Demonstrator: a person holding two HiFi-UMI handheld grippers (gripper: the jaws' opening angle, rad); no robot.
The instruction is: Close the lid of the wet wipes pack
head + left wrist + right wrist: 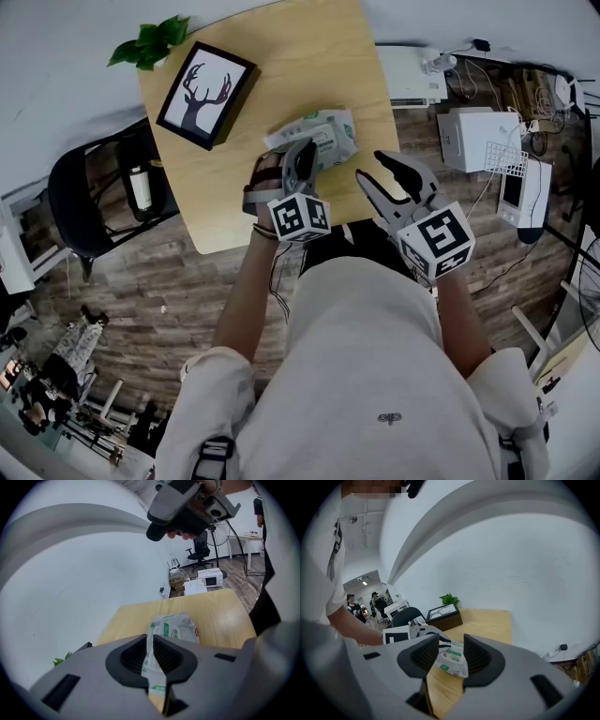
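Left gripper view: left gripper (151, 654) pinches wipes pack (177, 627).

1. I see the soft white-and-green plastic wet wipes pack (323, 131) lying on the light wooden table (309, 56), near its front edge.
2. Left of the pack and further back sits the black-framed deer picture (206, 94); the green leafy plant (150, 42) is behind that.
3. My left gripper (302, 155) touches the pack's near edge; my right gripper (372, 167) is to the pack's right, apart from it.
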